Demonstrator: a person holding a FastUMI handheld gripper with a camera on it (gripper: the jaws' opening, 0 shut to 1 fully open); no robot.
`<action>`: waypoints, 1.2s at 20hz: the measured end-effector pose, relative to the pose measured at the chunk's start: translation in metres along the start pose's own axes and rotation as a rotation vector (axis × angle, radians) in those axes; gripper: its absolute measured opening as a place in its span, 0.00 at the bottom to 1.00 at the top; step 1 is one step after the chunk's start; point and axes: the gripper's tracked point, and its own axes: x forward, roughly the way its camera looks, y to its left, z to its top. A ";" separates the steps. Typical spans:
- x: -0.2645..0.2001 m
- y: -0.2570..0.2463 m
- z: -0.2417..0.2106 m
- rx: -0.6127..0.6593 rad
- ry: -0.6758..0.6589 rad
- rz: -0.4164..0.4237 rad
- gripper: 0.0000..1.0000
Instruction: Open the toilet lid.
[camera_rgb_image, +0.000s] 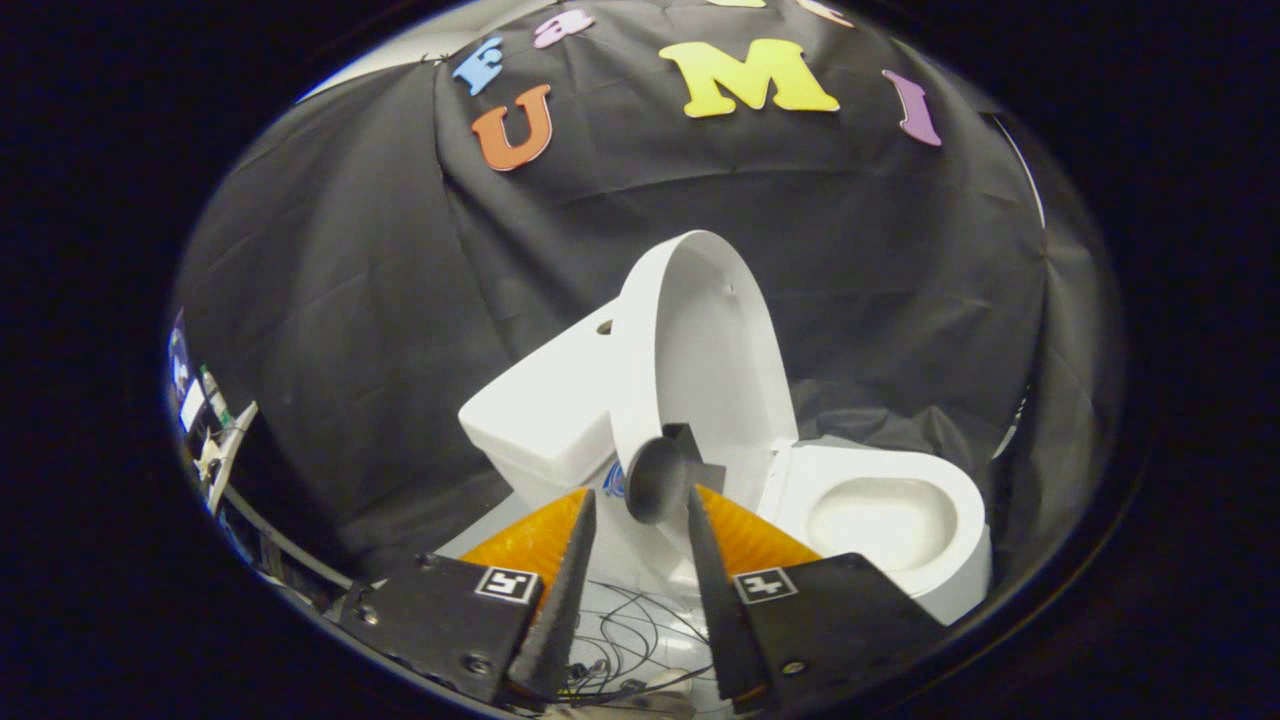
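Black cloth backs the booth. Toilet lid (700, 350) stands raised, nearly upright against the tank (540, 410); bowl (890, 520) exposed at right. Gripper (640, 505) fingers parted, a dark knob (655, 478) just ahead between them, contact unclear. Task looks essentially done.

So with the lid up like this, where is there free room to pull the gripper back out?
Free: the gap beside the tank, toward the black cloth. Crowded: the gripper, fingers open, has a dark knob at its tips against the raised lid, the open bowl beside it, and loose wires beneath.
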 end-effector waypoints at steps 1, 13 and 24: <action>-0.007 -0.012 0.000 -0.013 -0.008 -0.019 0.67; -0.142 -0.119 0.018 -0.041 -0.233 -0.180 0.84; -0.264 -0.177 0.007 -0.089 -0.549 -0.255 0.99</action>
